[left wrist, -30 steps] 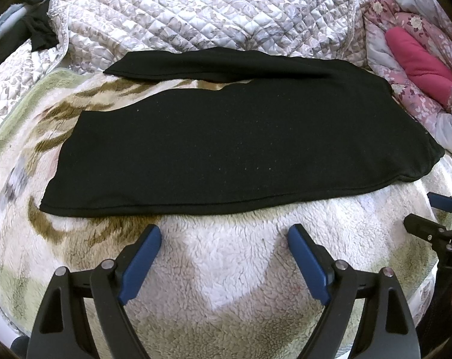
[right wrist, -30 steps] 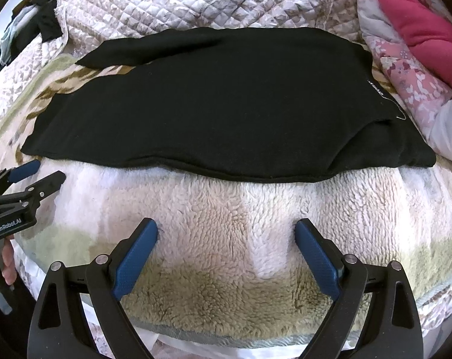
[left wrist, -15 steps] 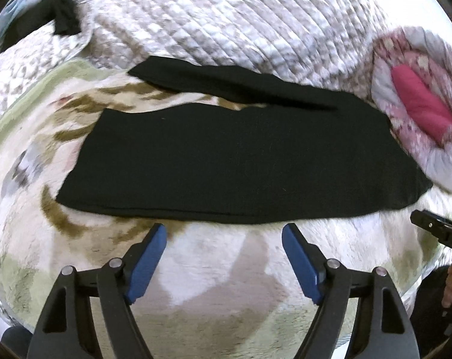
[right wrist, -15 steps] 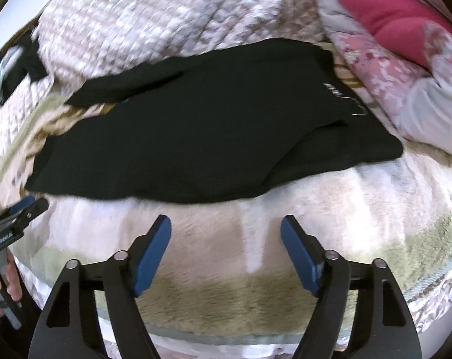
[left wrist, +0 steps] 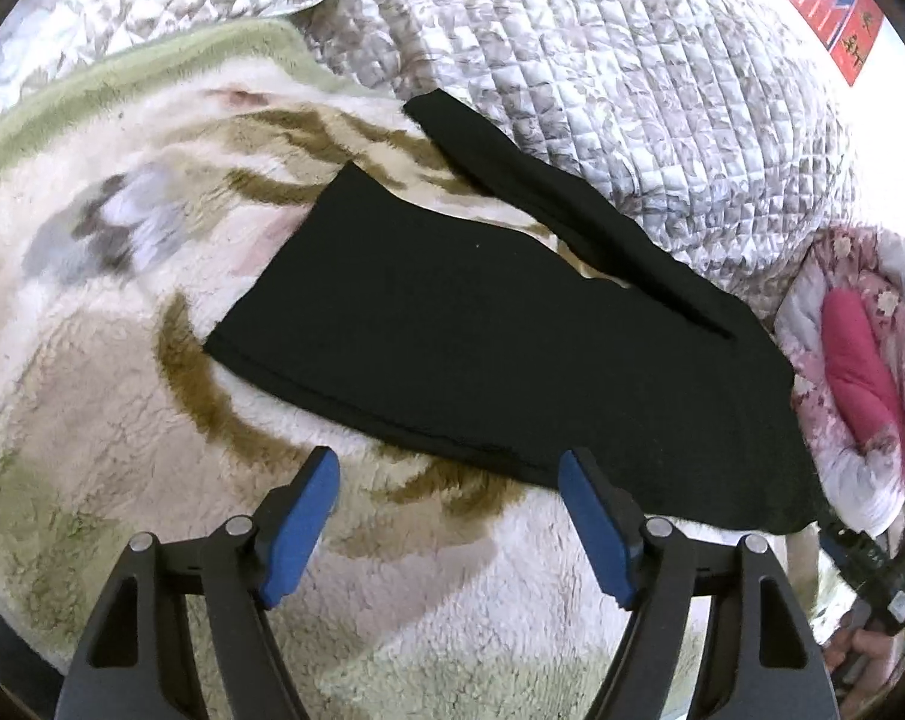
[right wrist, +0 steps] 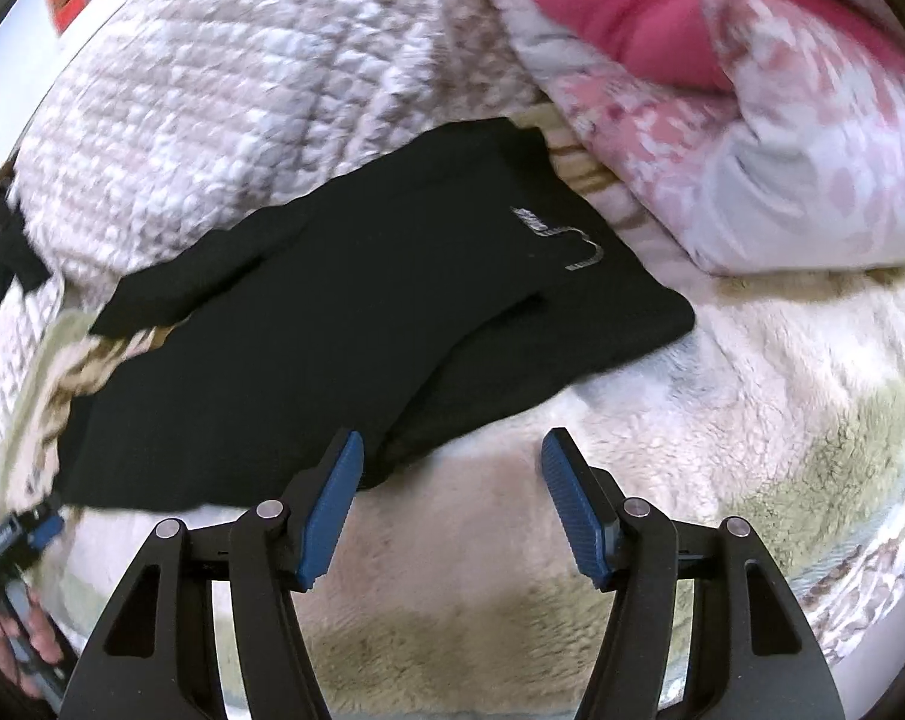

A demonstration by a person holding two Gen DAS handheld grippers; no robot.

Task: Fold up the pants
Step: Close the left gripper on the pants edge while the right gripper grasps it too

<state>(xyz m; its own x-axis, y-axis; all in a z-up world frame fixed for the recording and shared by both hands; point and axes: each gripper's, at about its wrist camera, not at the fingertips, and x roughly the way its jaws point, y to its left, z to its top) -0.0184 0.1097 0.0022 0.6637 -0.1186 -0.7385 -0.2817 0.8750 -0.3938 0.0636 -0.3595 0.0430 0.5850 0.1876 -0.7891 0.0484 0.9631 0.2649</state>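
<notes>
Black pants (left wrist: 482, 324) lie flat on a fluffy cream blanket (left wrist: 122, 420), legs spread toward the upper left. In the left wrist view my left gripper (left wrist: 449, 474) hovers just short of the near leg's long edge; its jaws are closing and nothing is between them. The right wrist view shows the pants (right wrist: 344, 330) from the waist end, with a small white logo (right wrist: 572, 240). My right gripper (right wrist: 452, 456) hangs over the pants' near edge by the waist corner. Its jaws are closing with only blanket between them; the left fingertip (right wrist: 344, 456) is over the cloth's edge.
A quilted grey-white cover (left wrist: 632, 90) is bunched behind the pants. A pink floral quilt with a red lining (right wrist: 722, 90) lies by the waist end. The other gripper and a hand show at the edge of each view (left wrist: 866, 564) (right wrist: 14, 546).
Both grippers have rolled and swung apart toward opposite ends of the pants. Both pairs of jaws have narrowed, the right more. The pants have not moved.
</notes>
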